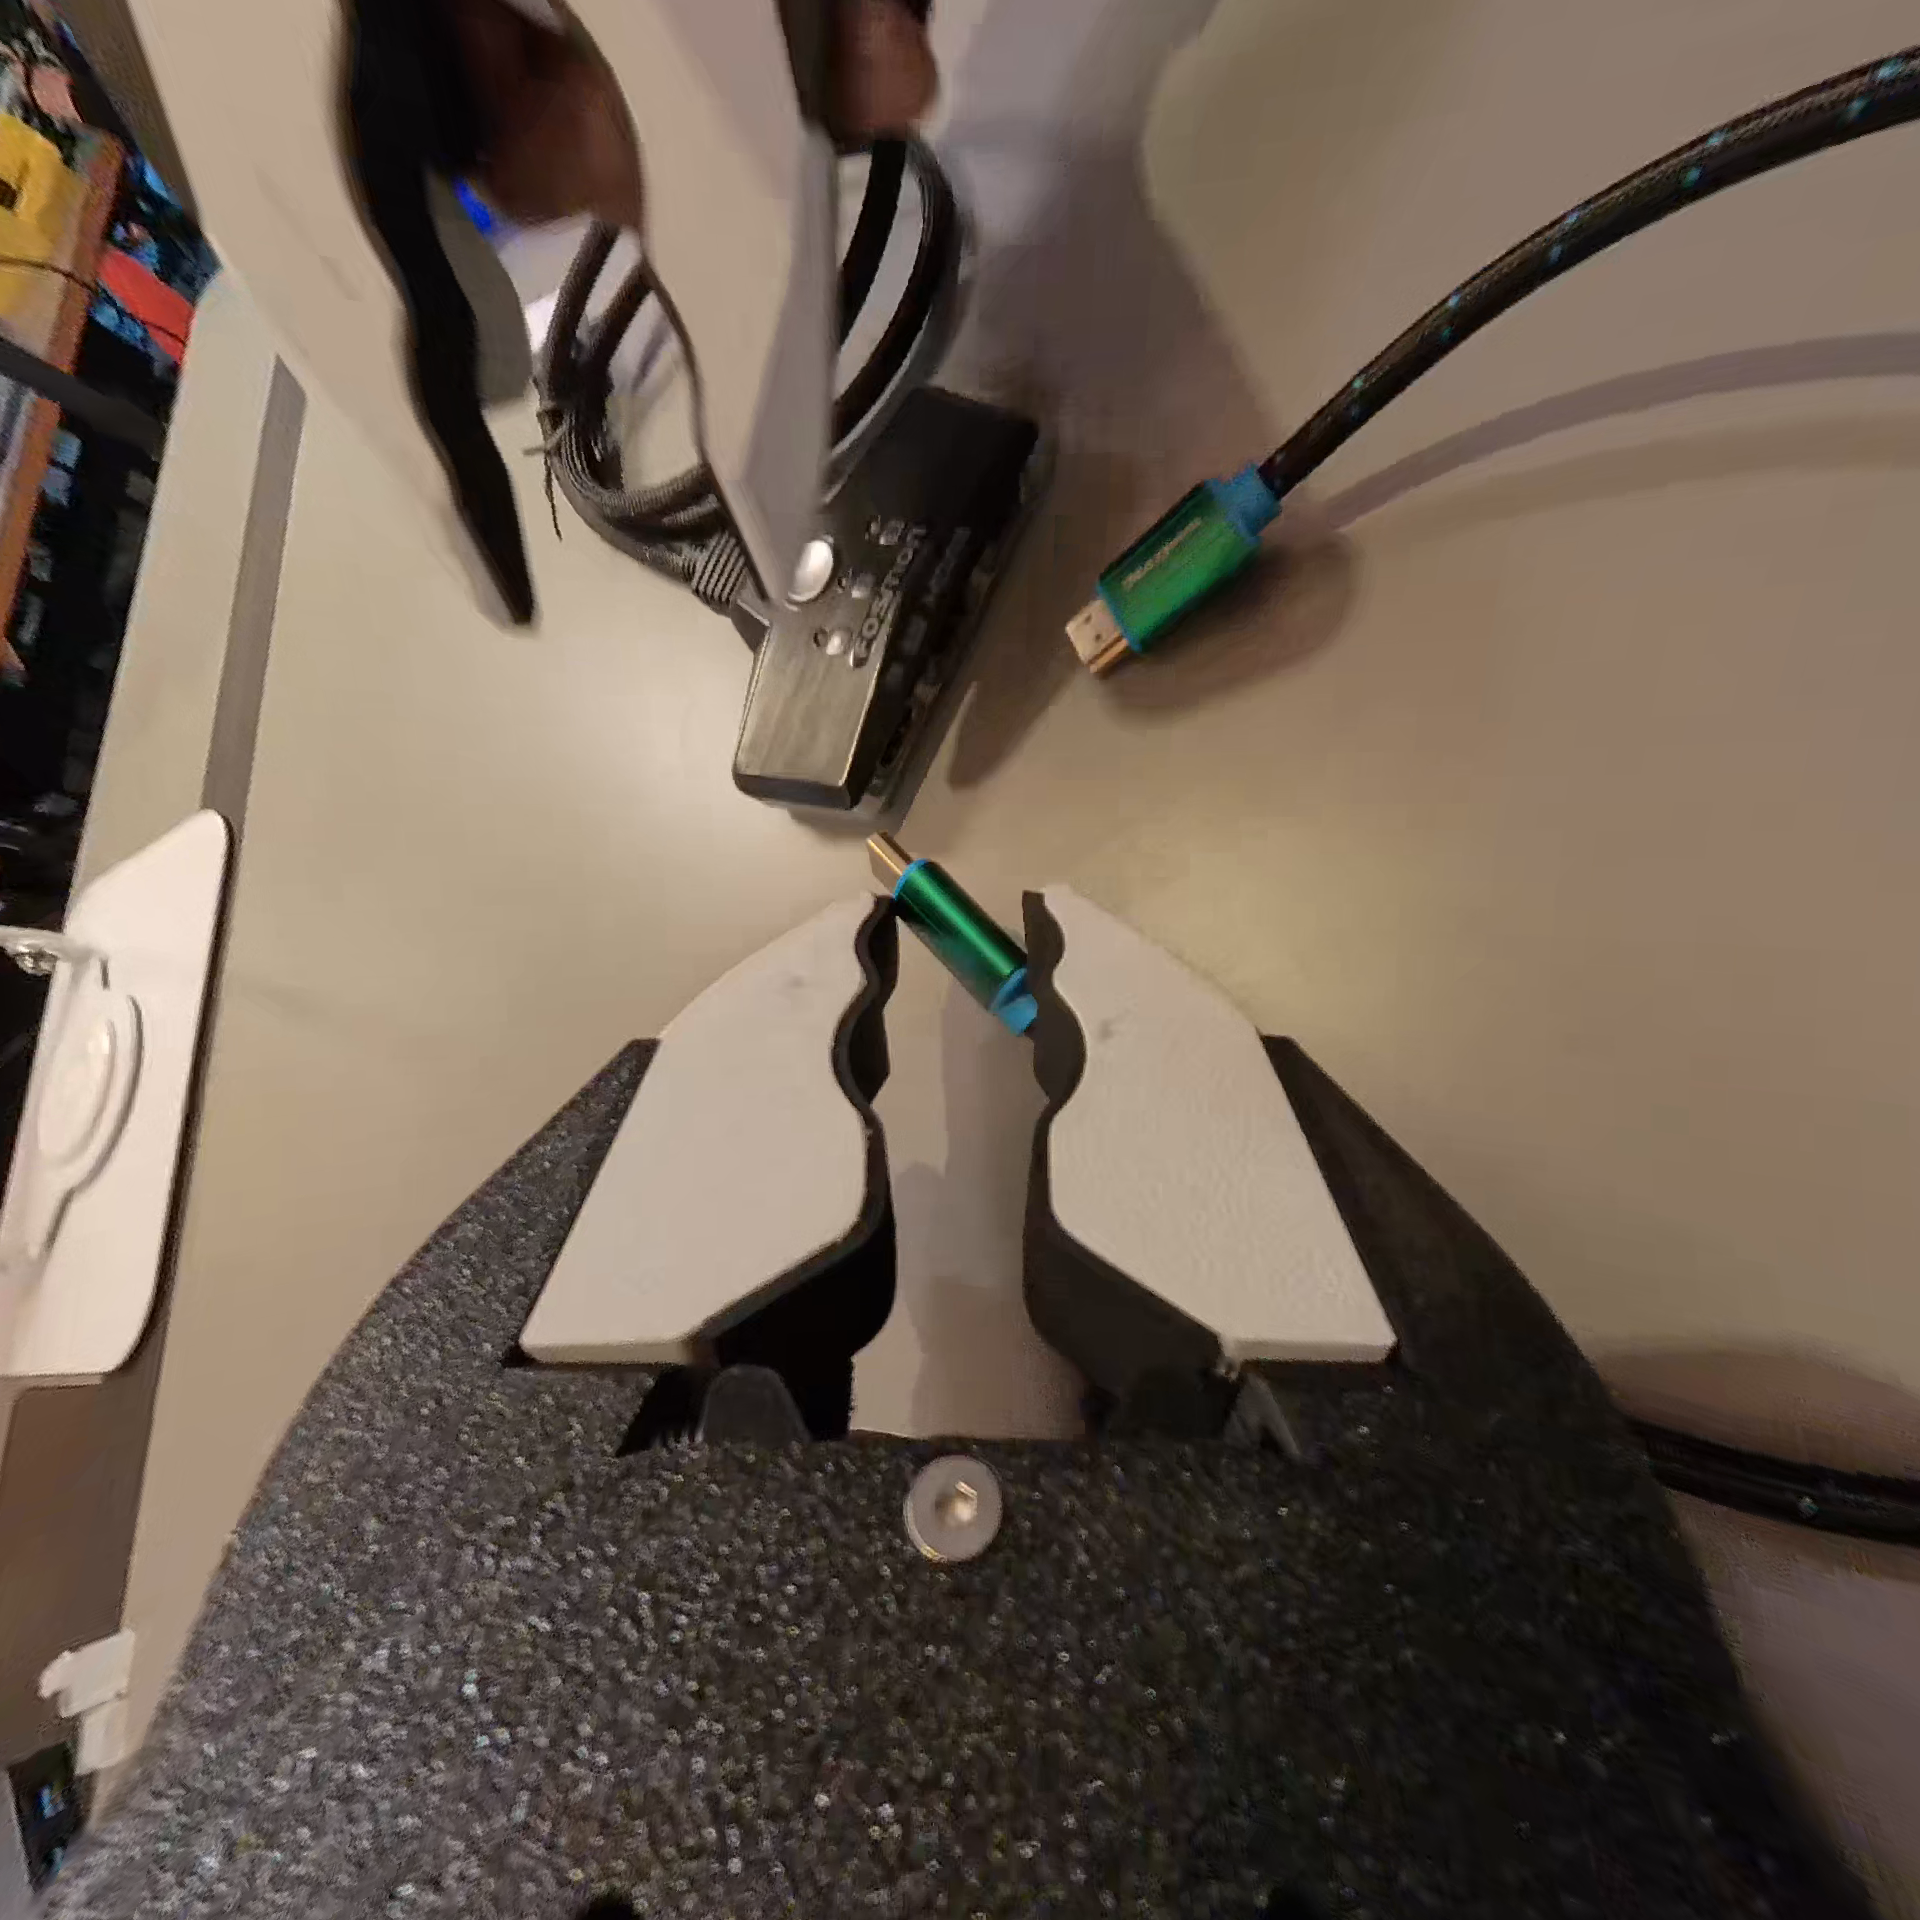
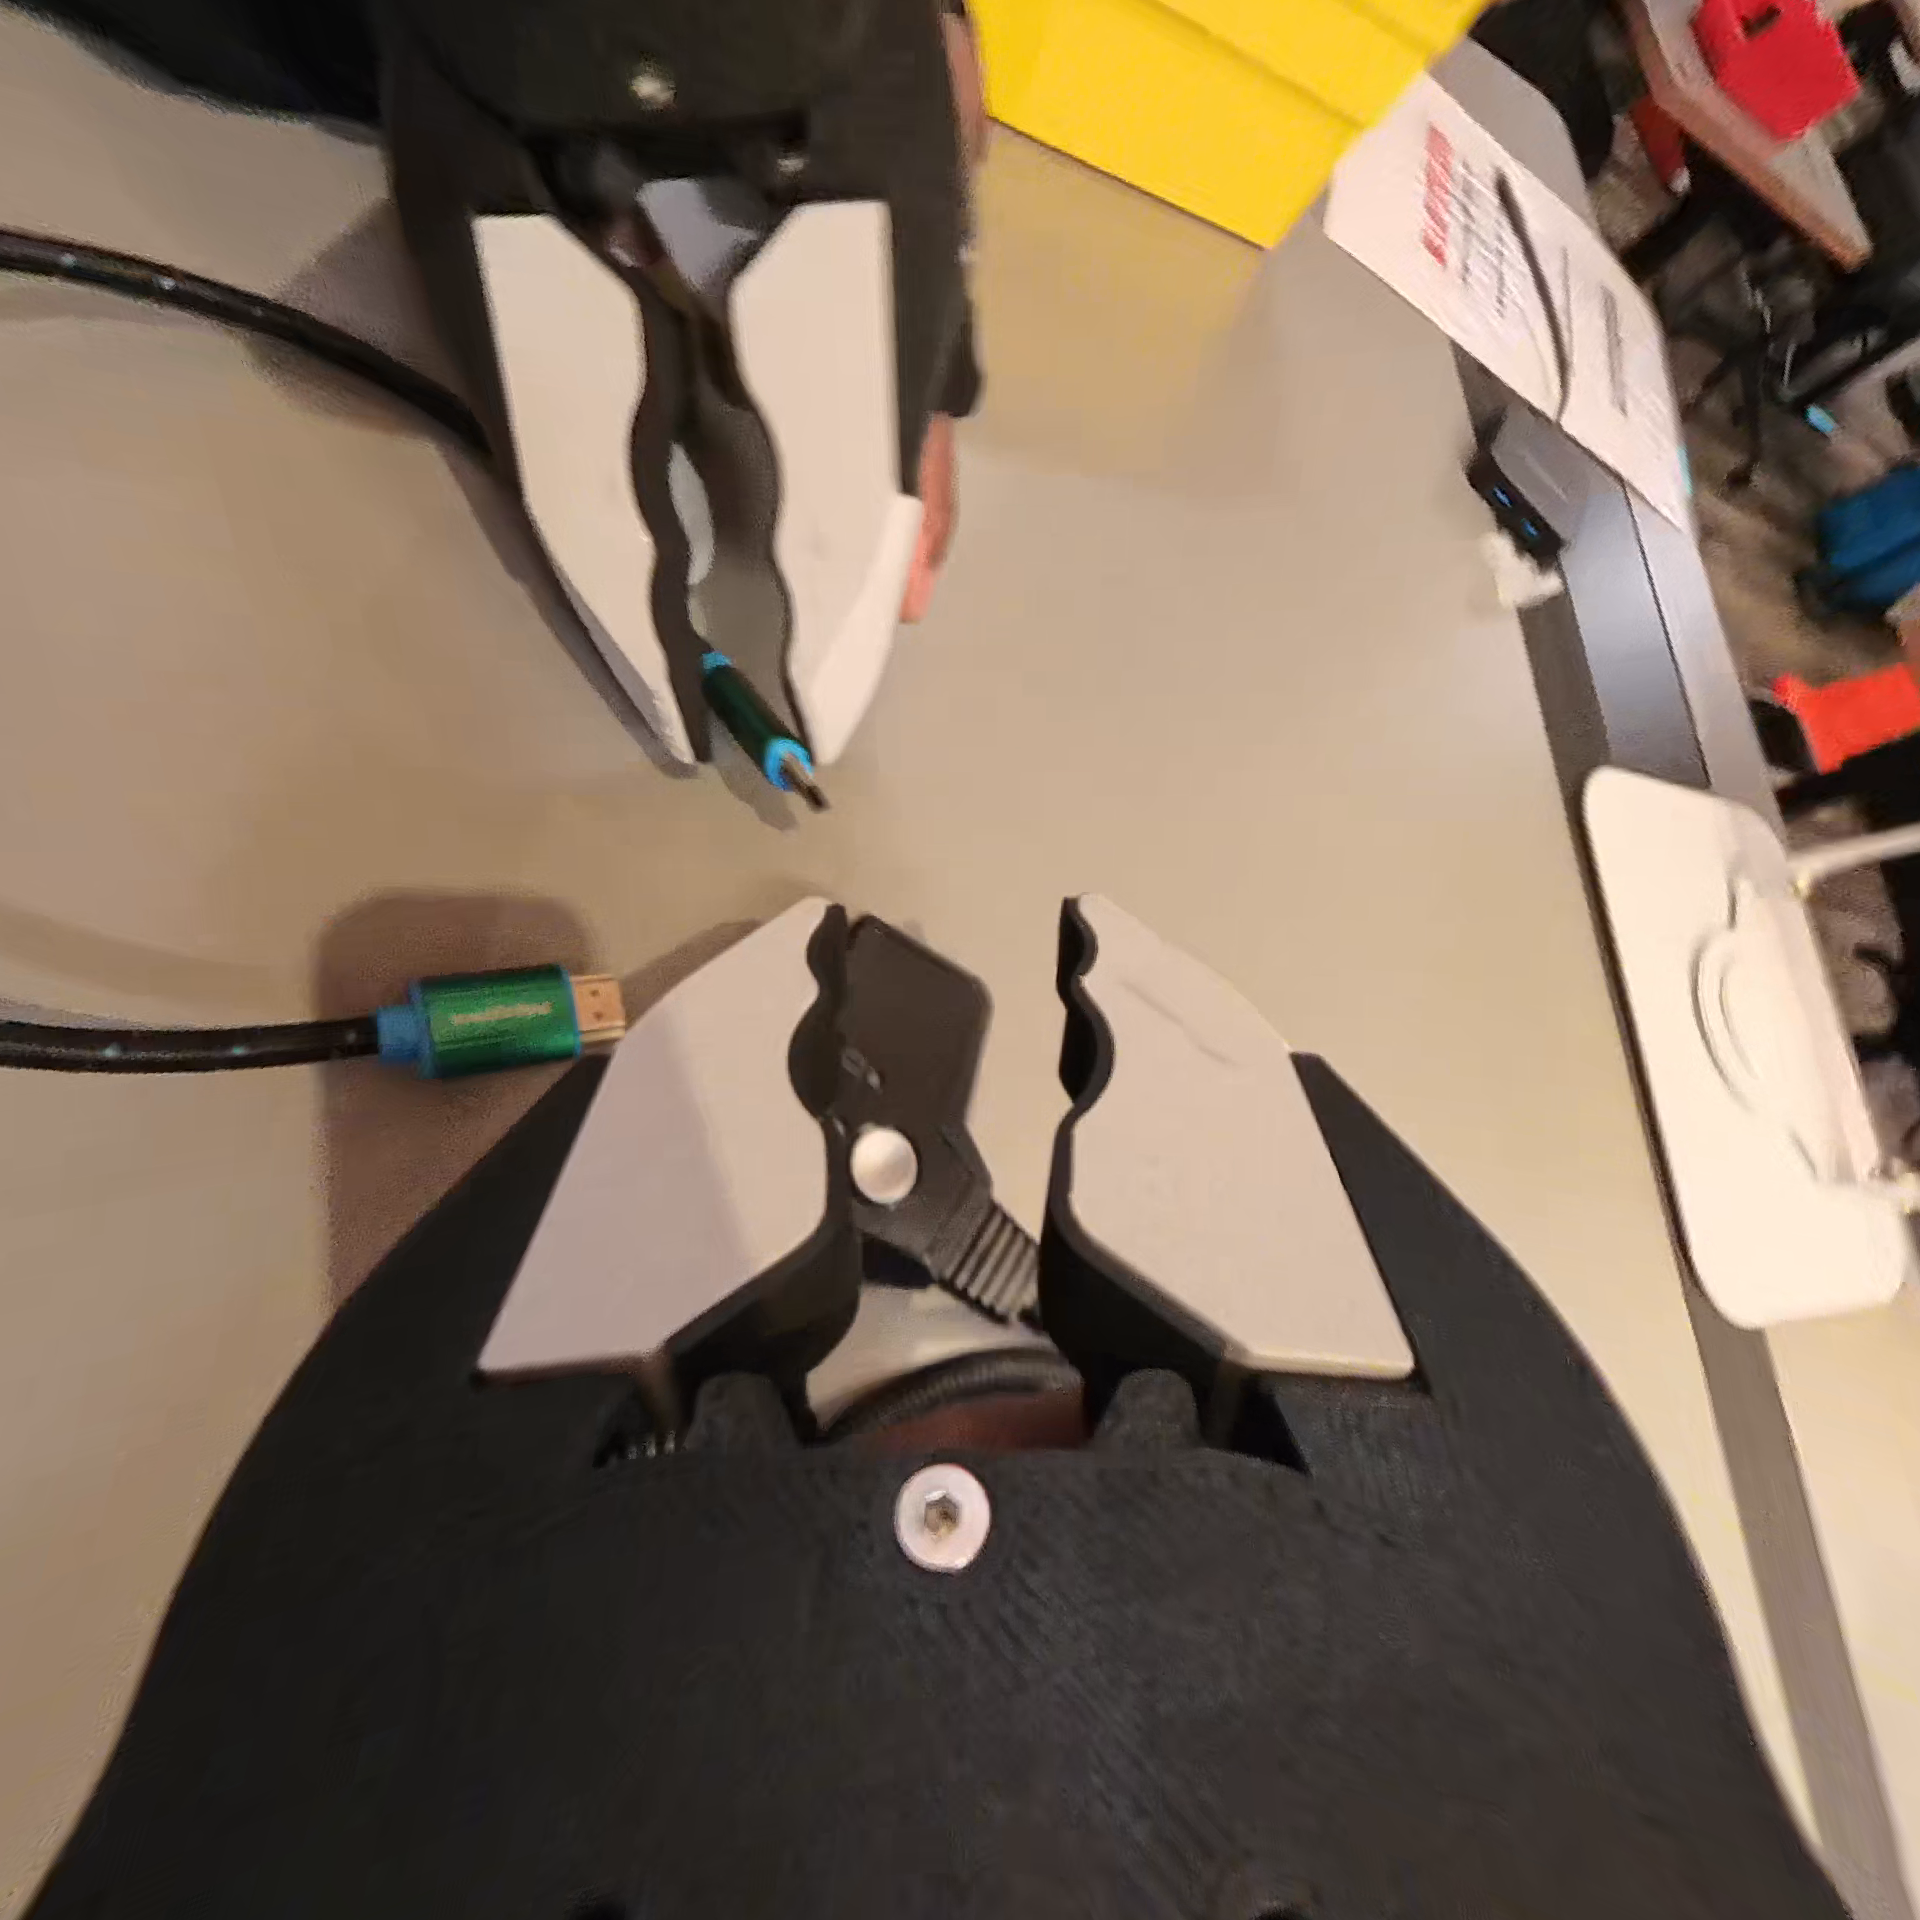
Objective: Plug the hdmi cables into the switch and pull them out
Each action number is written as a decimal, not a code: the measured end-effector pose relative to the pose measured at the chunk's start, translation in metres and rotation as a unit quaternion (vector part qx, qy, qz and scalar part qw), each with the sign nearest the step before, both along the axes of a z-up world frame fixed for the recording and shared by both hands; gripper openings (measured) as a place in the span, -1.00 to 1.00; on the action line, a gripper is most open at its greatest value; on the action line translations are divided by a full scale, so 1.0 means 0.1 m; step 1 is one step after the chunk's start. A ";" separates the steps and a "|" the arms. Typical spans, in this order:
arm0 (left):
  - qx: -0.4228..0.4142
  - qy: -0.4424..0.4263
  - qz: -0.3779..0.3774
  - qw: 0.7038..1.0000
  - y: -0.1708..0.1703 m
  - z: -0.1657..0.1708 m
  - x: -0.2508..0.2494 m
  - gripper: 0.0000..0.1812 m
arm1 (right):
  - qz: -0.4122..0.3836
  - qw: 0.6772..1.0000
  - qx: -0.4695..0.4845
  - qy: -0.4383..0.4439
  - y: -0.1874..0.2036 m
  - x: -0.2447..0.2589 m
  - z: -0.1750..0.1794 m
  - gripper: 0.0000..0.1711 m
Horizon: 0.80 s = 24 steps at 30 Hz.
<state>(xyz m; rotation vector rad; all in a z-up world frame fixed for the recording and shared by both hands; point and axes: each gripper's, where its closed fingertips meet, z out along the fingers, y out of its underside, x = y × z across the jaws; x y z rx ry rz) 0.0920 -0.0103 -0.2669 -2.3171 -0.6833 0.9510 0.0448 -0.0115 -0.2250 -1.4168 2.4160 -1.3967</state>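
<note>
The left gripper [image 1: 961,925] fills the bottom of its view, its pale fingers [image 1: 727,1122] drawn in on a green HDMI plug [image 1: 961,951] that slants between the tips, gold end just short of the switch [image 1: 883,613] at centre. The right gripper [image 2: 945,935], low in its own view, is narrowed around that black switch, its fingers [image 2: 1174,1164] flanking the body. On the beige table [image 1: 1455,1039] a second green plug [image 1: 1174,571] lies loose, upper right of the switch.
</note>
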 end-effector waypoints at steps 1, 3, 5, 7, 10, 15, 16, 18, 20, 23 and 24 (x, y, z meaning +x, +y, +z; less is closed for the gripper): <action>-0.004 0.007 -0.003 1.000 0.02 0.02 -0.01 -0.74 | 0.016 1.000 -0.009 0.015 0.00 0.08 -0.04 -0.55; -0.014 0.019 -0.007 1.000 0.03 0.04 -0.01 -0.74 | 0.041 0.997 -0.037 0.050 0.00 0.19 -0.10 -0.60; -0.028 0.025 -0.007 0.999 0.03 0.05 -0.02 -0.74 | 0.062 0.993 -0.064 0.083 0.03 0.26 -0.14 -0.66; -0.038 0.032 -0.012 0.999 0.05 0.07 -0.03 -0.74 | 0.069 0.988 -0.091 0.104 0.05 0.29 -0.14 -0.69; -0.053 0.039 -0.022 0.998 0.10 0.07 -0.03 -0.74 | 0.075 0.985 -0.100 0.117 0.06 0.33 -0.18 -0.70; -0.071 0.049 -0.040 0.995 0.18 0.08 -0.04 -0.75 | 0.094 0.980 -0.104 0.141 0.11 0.38 -0.27 -0.75; -0.072 0.052 -0.042 0.995 0.20 0.09 -0.04 -0.75 | 0.097 0.979 -0.104 0.145 0.12 0.39 -0.28 -0.77; -0.070 0.060 -0.045 0.995 0.23 0.11 -0.05 -0.75 | 0.101 0.976 -0.107 0.159 0.13 0.40 -0.30 -0.85; -0.064 0.061 -0.046 0.995 0.25 0.11 -0.06 -0.77 | 0.101 0.970 -0.122 0.182 0.12 0.38 -0.32 -0.93; 0.001 0.075 -0.028 0.997 0.26 0.23 -0.09 -0.77 | 0.114 0.958 -0.162 0.208 0.13 0.37 -0.32 -0.94; 0.034 0.066 -0.015 0.997 0.24 0.27 -0.09 -0.71 | 0.119 0.953 -0.180 0.214 0.14 0.37 -0.30 -0.94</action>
